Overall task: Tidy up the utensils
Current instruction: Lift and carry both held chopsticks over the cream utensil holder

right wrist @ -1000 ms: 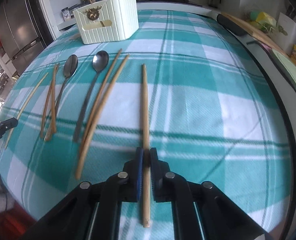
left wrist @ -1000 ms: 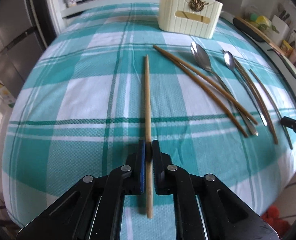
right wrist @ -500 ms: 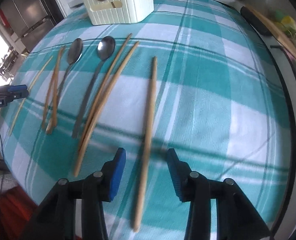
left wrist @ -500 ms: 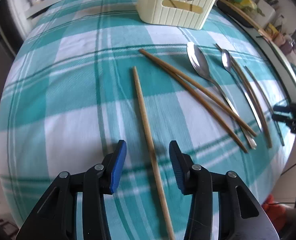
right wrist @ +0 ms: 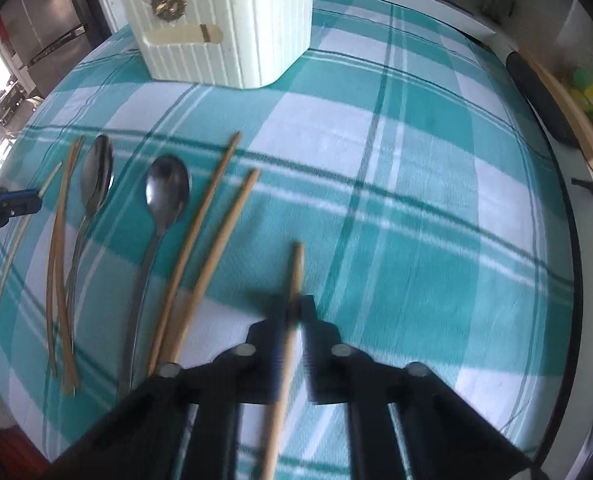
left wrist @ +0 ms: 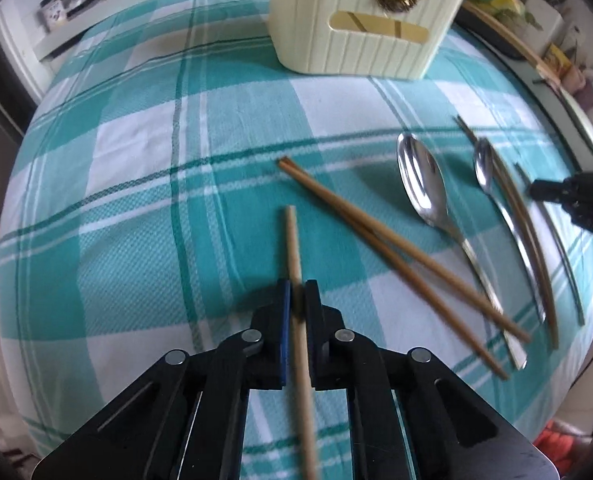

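You are clamping 1 pale chopstick (left wrist: 292,240) in your left gripper (left wrist: 296,300), and the jaws have just been closing onto it. Your right gripper (right wrist: 294,308) has likewise just been closing and is pinching another chopstick (right wrist: 296,276). Both sticks are pointing toward the cream holder (left wrist: 360,28) at the far end of the checked tablecloth (left wrist: 136,200). They are probably light, stiff and smooth, so gripping nearer the middle would limit swinging. No readable writing is showing.
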The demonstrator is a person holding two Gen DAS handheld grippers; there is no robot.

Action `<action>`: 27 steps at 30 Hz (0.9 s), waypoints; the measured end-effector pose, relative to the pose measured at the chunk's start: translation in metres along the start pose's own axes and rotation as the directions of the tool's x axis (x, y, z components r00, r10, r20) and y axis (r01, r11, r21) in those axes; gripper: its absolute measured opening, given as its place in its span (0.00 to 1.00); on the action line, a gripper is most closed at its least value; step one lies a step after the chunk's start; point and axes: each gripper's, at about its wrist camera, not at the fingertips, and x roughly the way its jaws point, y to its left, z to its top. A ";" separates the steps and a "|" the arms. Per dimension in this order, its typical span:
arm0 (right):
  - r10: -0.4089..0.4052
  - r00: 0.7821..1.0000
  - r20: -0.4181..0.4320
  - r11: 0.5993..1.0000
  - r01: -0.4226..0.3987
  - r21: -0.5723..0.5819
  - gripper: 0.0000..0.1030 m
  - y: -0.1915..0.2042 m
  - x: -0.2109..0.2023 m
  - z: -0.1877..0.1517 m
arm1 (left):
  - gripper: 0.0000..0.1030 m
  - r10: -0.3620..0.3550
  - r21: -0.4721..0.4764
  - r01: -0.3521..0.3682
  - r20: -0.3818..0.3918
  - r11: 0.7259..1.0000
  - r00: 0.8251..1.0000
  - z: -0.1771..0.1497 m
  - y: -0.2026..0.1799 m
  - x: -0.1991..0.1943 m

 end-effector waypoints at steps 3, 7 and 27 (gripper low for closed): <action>0.013 0.999 0.041 0.999 -0.015 0.040 0.06 -0.005 -0.006 0.003 | 0.04 0.003 -0.035 -0.001 0.049 0.999 0.999 0.003 0.003 -0.006; 0.040 0.979 0.198 0.997 -0.053 0.063 0.06 -0.010 -0.054 -0.003 | 0.04 -0.029 -0.076 0.043 0.176 0.996 0.984 0.001 0.011 -0.048; -0.016 0.746 0.666 0.998 -0.024 0.050 0.06 0.007 -0.235 -0.074 | 0.04 -0.092 -0.046 0.141 0.557 0.989 0.825 -0.042 0.009 -0.198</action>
